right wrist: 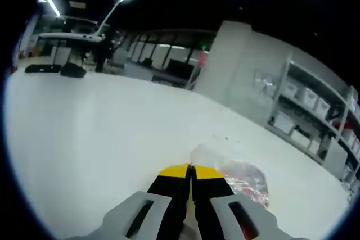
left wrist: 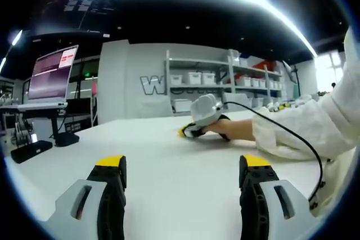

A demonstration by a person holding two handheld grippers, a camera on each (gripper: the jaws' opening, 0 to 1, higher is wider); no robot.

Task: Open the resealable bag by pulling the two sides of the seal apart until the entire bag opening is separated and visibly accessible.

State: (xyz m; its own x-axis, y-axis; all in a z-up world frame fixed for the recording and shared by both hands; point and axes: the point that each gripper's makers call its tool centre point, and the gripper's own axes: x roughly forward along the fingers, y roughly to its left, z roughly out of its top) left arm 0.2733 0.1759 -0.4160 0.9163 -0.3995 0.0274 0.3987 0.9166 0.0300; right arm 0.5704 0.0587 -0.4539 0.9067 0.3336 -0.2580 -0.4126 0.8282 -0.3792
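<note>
A clear resealable bag (right wrist: 241,178) with reddish contents lies flat on the white table (right wrist: 84,127), just past and to the right of my right gripper (right wrist: 190,172). Its yellow-tipped jaws are pressed together, and the bag's near clear edge runs in between them. In the left gripper view, my left gripper (left wrist: 183,164) hovers low over the table (left wrist: 169,155) with its jaws wide apart and nothing between them. Farther across the table, the right gripper (left wrist: 185,132) points down at the table surface, held by a person's hand (left wrist: 236,129).
A white sleeve (left wrist: 298,133) and a black cable (left wrist: 298,139) cross the right side. A monitor on a stand (left wrist: 53,74) sits at the table's far left. Shelves with white bins (left wrist: 225,80) line the back wall; these shelves (right wrist: 304,111) also stand at the right.
</note>
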